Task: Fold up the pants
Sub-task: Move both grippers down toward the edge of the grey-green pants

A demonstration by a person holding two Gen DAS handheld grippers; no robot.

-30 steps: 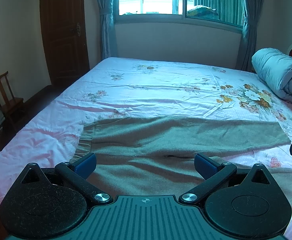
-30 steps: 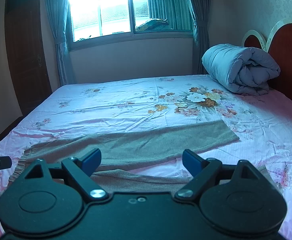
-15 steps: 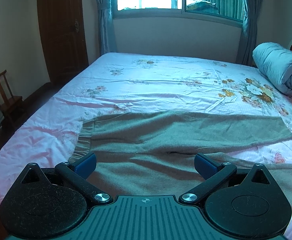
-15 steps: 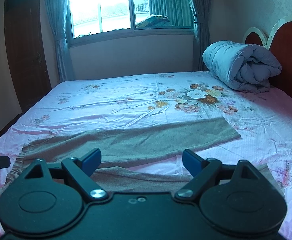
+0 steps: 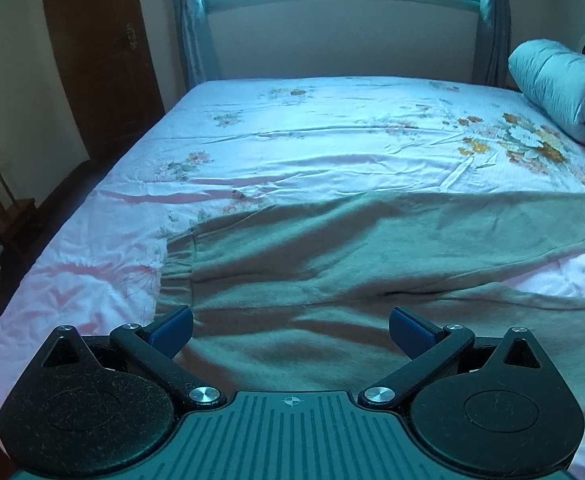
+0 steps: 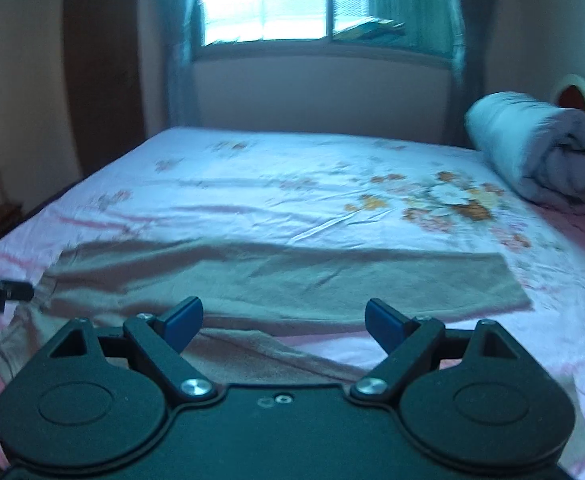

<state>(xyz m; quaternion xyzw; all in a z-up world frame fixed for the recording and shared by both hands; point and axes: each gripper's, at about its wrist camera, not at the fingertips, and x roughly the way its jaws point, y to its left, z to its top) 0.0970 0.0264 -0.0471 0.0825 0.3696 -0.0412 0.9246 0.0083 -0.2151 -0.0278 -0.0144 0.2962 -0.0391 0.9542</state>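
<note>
Grey-brown pants lie spread flat on the bed, waistband to the left, two legs running right. My left gripper is open and empty, above the seat of the pants near the waistband. My right gripper is open and empty, above the near leg; the far leg ends at a cuff on the right. The left gripper's tip shows at the left edge of the right wrist view.
The bed has a pink and white floral sheet. A rolled grey duvet lies at the headboard on the right. A wooden chair and a dark door stand to the left. A window is beyond.
Both grippers have moved forward and lower toward the pants. The right gripper has swung left, its view now blurred. Both stay open.
</note>
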